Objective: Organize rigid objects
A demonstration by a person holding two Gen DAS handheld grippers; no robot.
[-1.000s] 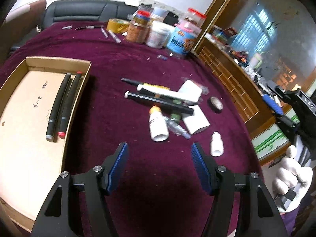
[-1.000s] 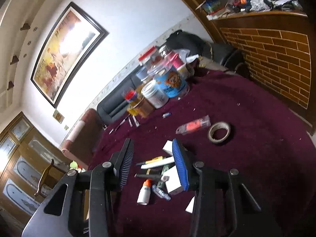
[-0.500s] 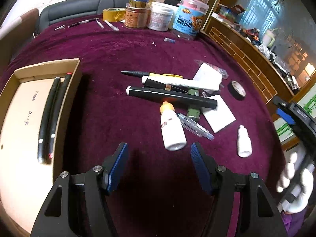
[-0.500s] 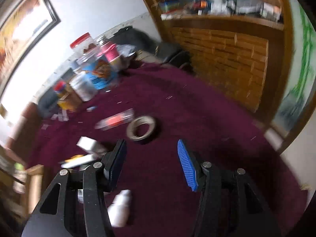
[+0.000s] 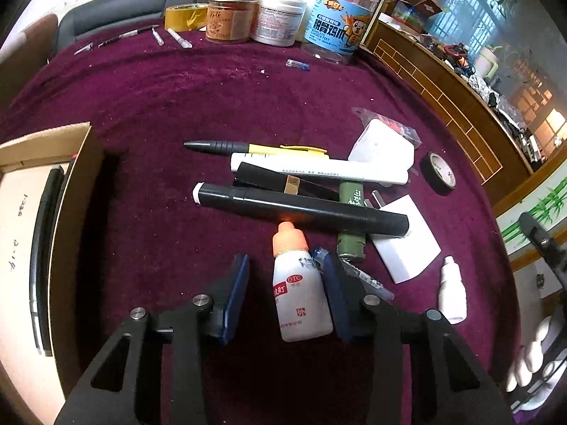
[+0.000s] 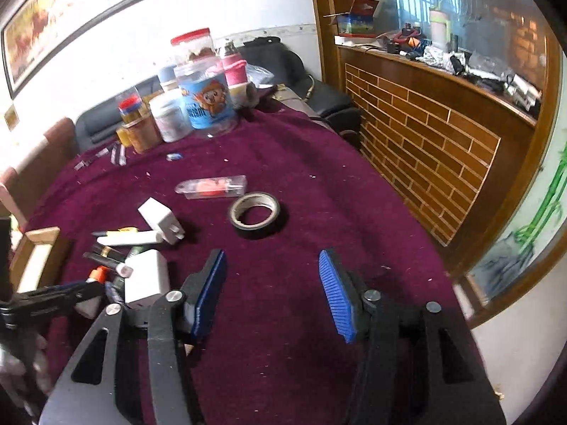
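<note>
My left gripper [image 5: 285,276] is open, its blue pads on either side of a white bottle with an orange cap [image 5: 299,287] lying on the purple cloth; the right pad is close to the bottle, the left stands apart. Beyond lie a black marker [image 5: 301,209], a white marker [image 5: 319,168], a yellow pen [image 5: 255,147], a green tube [image 5: 351,223] and white adapters [image 5: 384,147]. A cardboard tray [image 5: 71,191] at left holds black markers [image 5: 46,233]. My right gripper [image 6: 273,283] is open and empty above the cloth, short of a tape roll [image 6: 255,214].
Jars and tins [image 5: 283,17] stand at the table's far edge with a yellow tape roll [image 5: 186,16]. A small white dropper bottle [image 5: 450,290] and a black tape roll [image 5: 439,173] lie at right. A wooden brick-patterned counter [image 6: 425,141] borders the table's right side.
My left gripper has moved forward and down until its pads flank the white bottle. My right gripper has swung right and lowered toward the cloth near the tape roll.
</note>
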